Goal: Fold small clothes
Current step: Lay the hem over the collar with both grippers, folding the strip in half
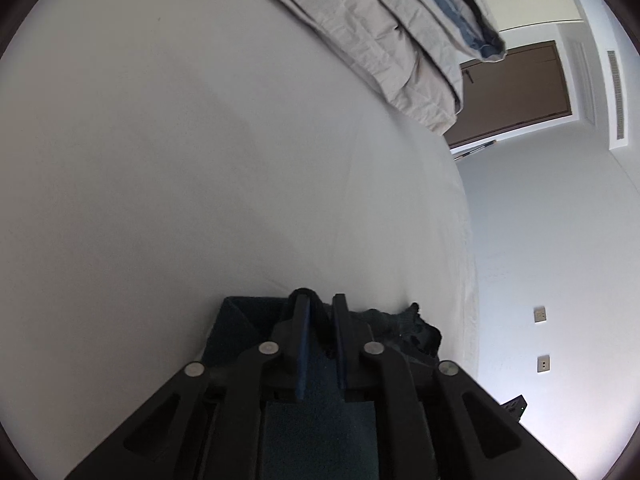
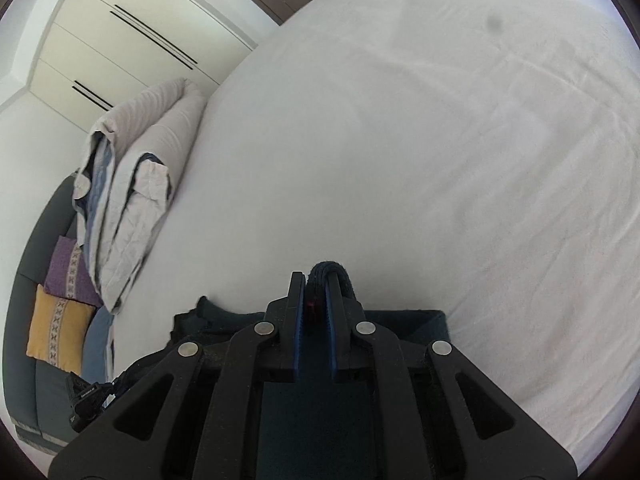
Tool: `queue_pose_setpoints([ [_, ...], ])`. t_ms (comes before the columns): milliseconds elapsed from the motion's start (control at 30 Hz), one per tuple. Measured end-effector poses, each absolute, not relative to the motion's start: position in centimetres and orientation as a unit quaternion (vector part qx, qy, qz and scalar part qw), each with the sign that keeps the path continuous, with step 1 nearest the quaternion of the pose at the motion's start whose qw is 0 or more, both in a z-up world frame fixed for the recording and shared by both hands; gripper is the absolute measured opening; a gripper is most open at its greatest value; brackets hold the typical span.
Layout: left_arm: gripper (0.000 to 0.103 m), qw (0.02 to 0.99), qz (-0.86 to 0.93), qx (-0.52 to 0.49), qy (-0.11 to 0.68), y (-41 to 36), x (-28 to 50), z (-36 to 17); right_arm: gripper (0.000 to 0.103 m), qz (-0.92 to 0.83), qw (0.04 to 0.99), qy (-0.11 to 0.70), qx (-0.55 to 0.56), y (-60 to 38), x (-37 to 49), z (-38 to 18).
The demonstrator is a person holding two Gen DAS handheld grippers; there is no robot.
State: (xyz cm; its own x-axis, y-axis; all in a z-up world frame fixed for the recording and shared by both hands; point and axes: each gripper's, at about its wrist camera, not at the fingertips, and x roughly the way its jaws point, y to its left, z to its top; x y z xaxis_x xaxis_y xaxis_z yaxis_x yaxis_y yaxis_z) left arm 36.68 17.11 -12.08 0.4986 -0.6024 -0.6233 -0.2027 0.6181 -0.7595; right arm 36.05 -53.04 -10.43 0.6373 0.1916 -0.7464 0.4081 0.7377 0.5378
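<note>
We have a dark navy knit garment [image 2: 420,322] pinched in both tools at once, and it lies low over the white bedsheet [image 2: 440,140] near the bed's edge. The left gripper [image 1: 320,304] has its fingers clenched on a rolled fold of the cloth, which bulges up past the tip of one finger. The right gripper [image 2: 316,284] likewise grasps a thick bunched edge, with ribbed dark fabric curling over the top of its blue-padded finger; a small reddish patch shows between its pads, perhaps a tag, though we cannot tell.

We judge that holding two points of one edge like this keeps that edge taut and straight, so the cloth can be carried over as a clean fold rather than a crumple. In each view the garment spreads flat under the tool, while a rumpled dark part of it [image 1: 416,326] trails off toward the bed's side edge, so the fold seems only partly made.

A folded beige duvet [image 2: 136,168] sits along the far edge of the bed, well apart from our work, with a purple cushion [image 2: 66,270] and a yellow cushion [image 2: 56,330] beyond it. A small black device [image 2: 84,404] near the lower left of the right wrist view bears white lettering, too small to read.
</note>
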Motion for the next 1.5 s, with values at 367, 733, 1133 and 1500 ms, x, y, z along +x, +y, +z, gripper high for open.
queue_pose_setpoints([
  [367, 0.065, 0.825, -0.156, -0.339, 0.424, 17.2, 29.7, -6.1, 0.073, -0.065, 0.864, 0.393, 0.308, -51.9, 32.3, -8.5],
  [733, 0.065, 0.845, -0.126, -0.242, 0.459, 14.6, 21.7, -9.7, 0.049, -0.042, 0.876, 0.460, 0.139, -43.9, 23.6, -9.6],
  [1133, 0.038, 0.854, -0.099, -0.217, 0.463, 15.3, 19.9, -11.3, 0.013, -0.069, 0.876, 0.455, 0.148, -44.8, 19.9, -10.6],
  [1500, 0.019, 0.854, -0.102, -0.204, 0.467, 15.5, 19.9, -11.8, 0.005, -0.089, 0.879, 0.451, 0.126, -45.1, 16.3, -9.5],
])
